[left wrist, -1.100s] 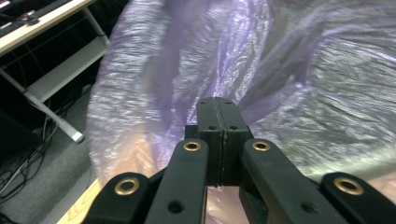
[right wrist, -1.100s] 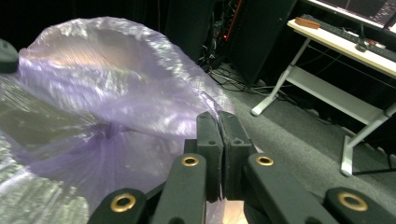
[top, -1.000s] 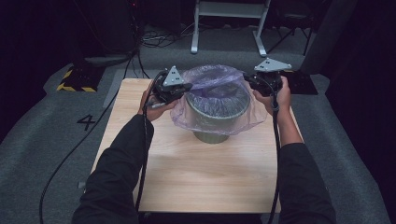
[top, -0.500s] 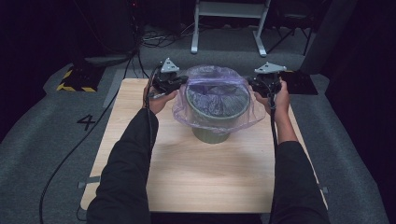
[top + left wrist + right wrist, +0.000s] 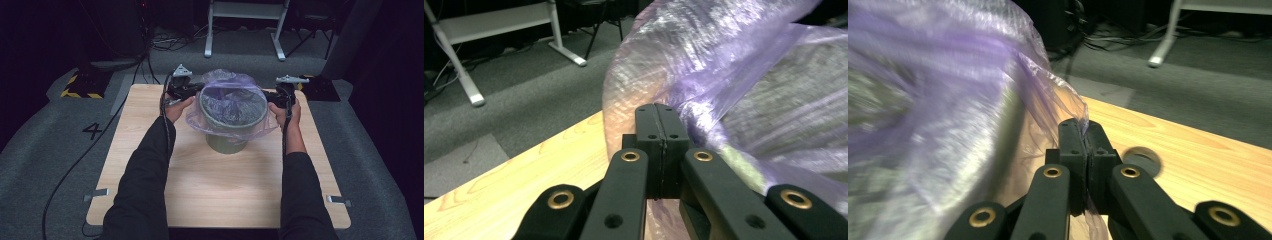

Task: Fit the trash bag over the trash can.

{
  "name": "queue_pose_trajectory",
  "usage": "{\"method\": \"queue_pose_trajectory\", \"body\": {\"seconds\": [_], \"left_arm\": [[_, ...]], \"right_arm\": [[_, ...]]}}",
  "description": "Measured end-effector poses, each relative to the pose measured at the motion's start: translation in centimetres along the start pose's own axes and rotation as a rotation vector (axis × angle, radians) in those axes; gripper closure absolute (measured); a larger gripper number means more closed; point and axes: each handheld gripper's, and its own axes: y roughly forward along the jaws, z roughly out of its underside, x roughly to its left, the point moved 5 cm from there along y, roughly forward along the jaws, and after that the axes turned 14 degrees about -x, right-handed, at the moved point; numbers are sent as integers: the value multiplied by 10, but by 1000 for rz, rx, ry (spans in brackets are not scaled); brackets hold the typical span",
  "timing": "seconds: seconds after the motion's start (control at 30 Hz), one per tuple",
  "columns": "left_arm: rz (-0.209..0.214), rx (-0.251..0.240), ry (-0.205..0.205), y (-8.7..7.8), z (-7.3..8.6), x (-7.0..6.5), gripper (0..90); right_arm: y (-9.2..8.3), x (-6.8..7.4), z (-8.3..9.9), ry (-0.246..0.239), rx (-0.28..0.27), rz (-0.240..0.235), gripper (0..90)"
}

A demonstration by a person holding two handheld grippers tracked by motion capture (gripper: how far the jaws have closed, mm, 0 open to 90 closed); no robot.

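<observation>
A green bin [image 5: 227,137] stands toward the far middle of the wooden table [image 5: 220,200], and a translucent purple bag [image 5: 227,92] is draped over its mouth, the film hanging down past the rim on both sides. The left gripper [image 5: 192,91] sits just beside the bin's left edge; in the left gripper view its jaws are pressed together with a pinch of the purple bag [image 5: 724,75] clamped between them. The right gripper [image 5: 272,96] sits at the bin's right edge, and in the right gripper view its jaws are likewise closed on the bag's edge [image 5: 1063,107], with the film stretched between the two grippers over the bin's opening.
</observation>
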Motion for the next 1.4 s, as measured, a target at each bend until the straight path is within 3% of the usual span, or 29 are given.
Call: {"method": "queue_pose_trajectory", "body": {"seconds": [0.2,0.37,0.63,0.7,0.73,0.8,0.87,0.93,1.0,1.07,1.17,1.23,1.27,1.3,1.37,1.4], "left_arm": [[-23,-10,-20,7,1,8,863],[-1,52,-1,22,10,4,880],[59,25,-139,19,23,7,898],[57,62,-161,19,30,10,898],[48,85,-155,19,35,11,898],[46,90,-164,16,42,13,898],[51,83,-175,12,47,12,897],[44,98,-149,5,51,13,897],[45,95,-167,-3,52,17,895],[34,101,-135,-12,52,19,888],[-12,110,-137,-25,52,26,788],[-36,116,-159,-34,51,33,662],[-44,112,-163,-40,49,36,619],[-60,98,-165,-46,47,38,563],[-32,65,-173,-59,41,41,474],[-21,51,-155,-65,38,41,439]], "right_arm": [[7,-6,8,-1,37,17,878],[17,-9,18,21,82,24,870],[23,-2,32,69,113,-52,869],[24,-2,39,94,130,-70,865],[25,-3,43,85,163,-57,864],[27,-4,53,84,205,-51,862],[23,-5,58,116,176,-60,862],[18,-8,62,103,177,-60,853],[11,-12,62,121,154,-65,852],[3,-15,60,128,131,-61,826],[-9,-20,61,111,131,-47,773],[-15,-28,60,134,118,-4,672],[-18,-31,59,149,105,11,664],[-22,-33,58,151,91,9,631],[-29,-37,56,113,85,31,529],[-34,-39,55,102,80,29,502]]}}
